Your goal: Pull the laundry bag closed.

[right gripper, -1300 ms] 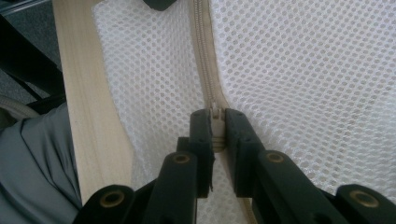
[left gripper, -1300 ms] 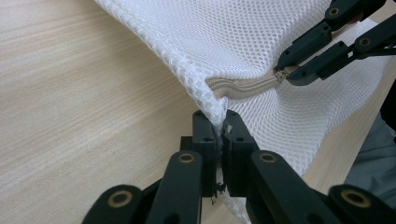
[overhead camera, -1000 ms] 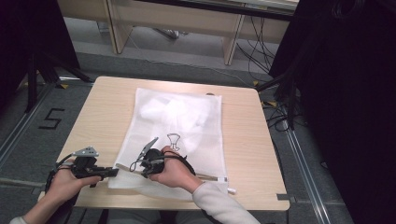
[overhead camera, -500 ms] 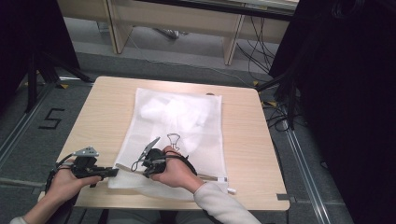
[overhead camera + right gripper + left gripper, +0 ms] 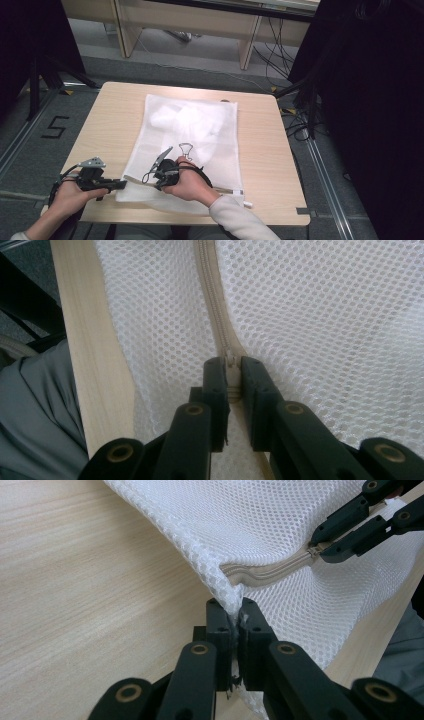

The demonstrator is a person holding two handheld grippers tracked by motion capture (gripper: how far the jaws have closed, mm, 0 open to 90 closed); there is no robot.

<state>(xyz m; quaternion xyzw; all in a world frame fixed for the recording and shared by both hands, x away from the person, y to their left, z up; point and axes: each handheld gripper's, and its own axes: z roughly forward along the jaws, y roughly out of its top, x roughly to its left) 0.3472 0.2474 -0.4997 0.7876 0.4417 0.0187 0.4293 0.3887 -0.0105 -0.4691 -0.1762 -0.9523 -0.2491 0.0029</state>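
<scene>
A white mesh bag (image 5: 200,135) lies flat on the wooden table (image 5: 115,115) with white cloth inside it. A beige zipper (image 5: 212,300) runs along the bag's near edge. My left gripper (image 5: 235,617) is shut on the mesh at the bag's near left corner, and it lifts that edge slightly. In the high view the left gripper (image 5: 121,184) points right at that corner. My right gripper (image 5: 231,369) is shut on the zipper pull, close to the left one. The right gripper (image 5: 315,547) also appears at the top right of the left gripper view, pinching the zipper's end.
Bare table (image 5: 75,580) spreads left of the bag. Black curtains (image 5: 360,100) stand at the right, with cables (image 5: 295,125) on the floor beside them. Wooden furniture legs (image 5: 247,47) rise behind the table. A grey trouser leg (image 5: 35,415) sits below the table's near edge.
</scene>
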